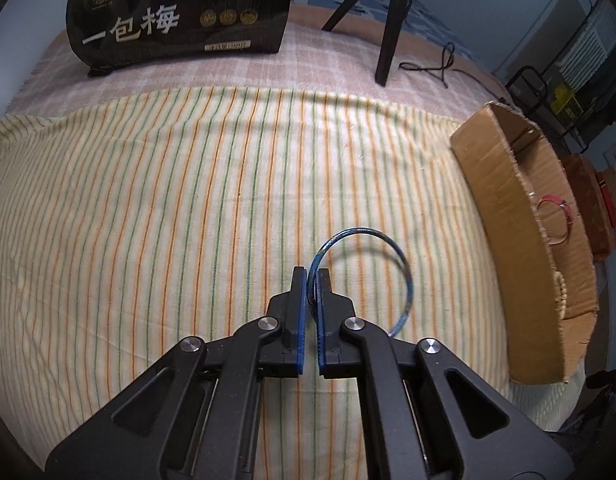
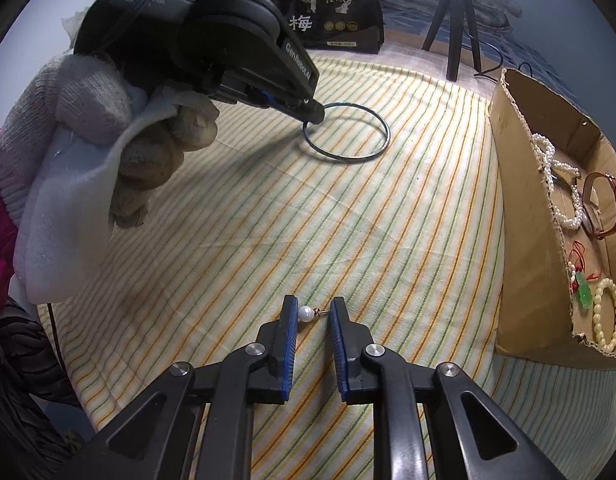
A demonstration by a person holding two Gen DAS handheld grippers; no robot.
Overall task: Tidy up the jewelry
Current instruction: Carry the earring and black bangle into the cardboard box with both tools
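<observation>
My left gripper (image 1: 313,276) is shut on a thin blue bangle (image 1: 400,264) that rests on the striped cloth (image 1: 168,220). The right wrist view shows the same gripper (image 2: 311,114) pinching the bangle (image 2: 368,156) at its left rim. My right gripper (image 2: 313,308) is open, with a pearl earring (image 2: 307,313) lying on the cloth between its fingertips, close to the left finger. A cardboard box (image 2: 524,240) at the right holds a pearl necklace (image 2: 564,184), a red strap (image 2: 612,204), a cream bead bracelet (image 2: 608,316) and a green pendant (image 2: 584,292).
A black snack bag (image 1: 180,12) stands at the back of the bed. A black tripod (image 1: 392,32) and a cable (image 1: 440,64) stand behind the cloth. The box (image 1: 500,208) sits at the cloth's right edge. A gloved hand (image 2: 108,140) holds the left gripper.
</observation>
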